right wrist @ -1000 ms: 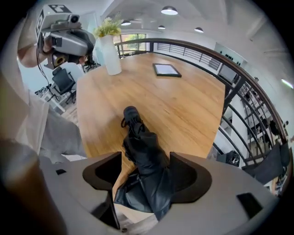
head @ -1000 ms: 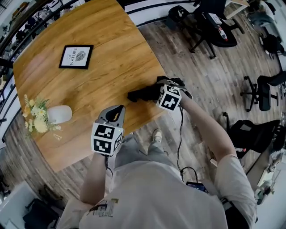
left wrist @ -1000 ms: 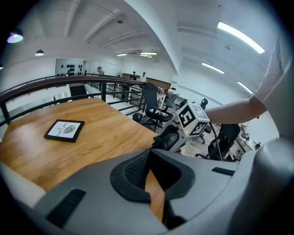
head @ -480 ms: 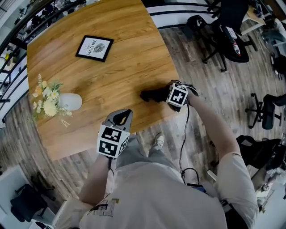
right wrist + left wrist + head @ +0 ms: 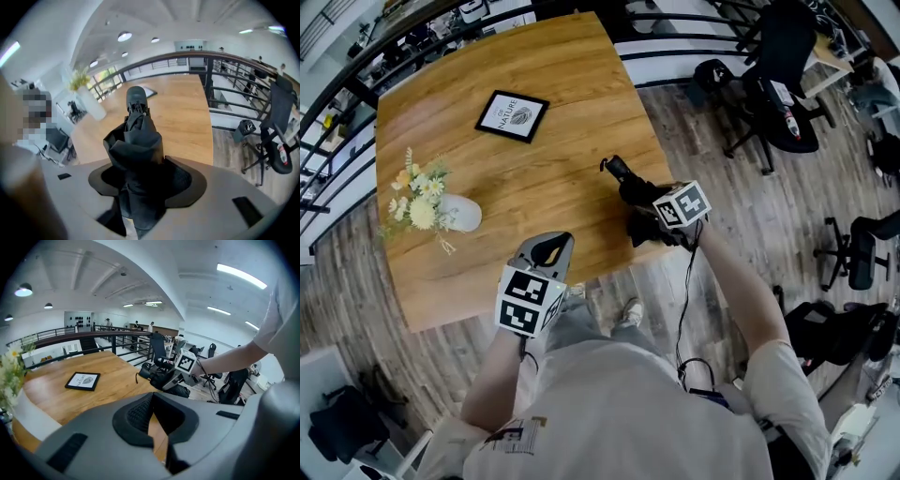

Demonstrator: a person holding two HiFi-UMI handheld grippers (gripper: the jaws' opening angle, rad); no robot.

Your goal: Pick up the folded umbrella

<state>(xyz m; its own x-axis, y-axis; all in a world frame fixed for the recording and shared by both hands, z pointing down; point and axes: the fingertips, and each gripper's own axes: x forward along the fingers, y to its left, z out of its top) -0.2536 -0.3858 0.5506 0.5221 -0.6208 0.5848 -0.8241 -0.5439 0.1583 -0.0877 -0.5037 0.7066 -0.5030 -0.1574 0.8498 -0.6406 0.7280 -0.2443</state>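
1. We see the folded umbrella (image 5: 625,184), black, clamped in the right gripper (image 5: 645,217). It tilts up over the right edge of the table (image 5: 553,187), its handle end pointing toward the table's middle.
2. In the right gripper view, the umbrella (image 5: 138,140) stands straight out from between the jaws. Its loose fabric bunches over them and its round handle end is farthest from the camera.
3. The right gripper (image 5: 140,187) is clenched on the umbrella's fabric body, one jaw pressing on each side.
4. From the left gripper view, we see the umbrella (image 5: 157,376) held off the wood beside the table's edge, with a thin strap hanging at its handle end.
5. The left gripper (image 5: 546,251) hovers over the near edge of the table, well apart from the umbrella.
6. Its jaws (image 5: 154,423) are drawn together with nothing between them; only a thin sliver of wood shows through.
7. Farther out on the table we find a white vase of flowers (image 5: 457,215) at the left and a framed picture (image 5: 512,115) lying flat toward the far side.
8. Black office chairs (image 5: 778,66) stand on the plank floor beyond the table's right side.
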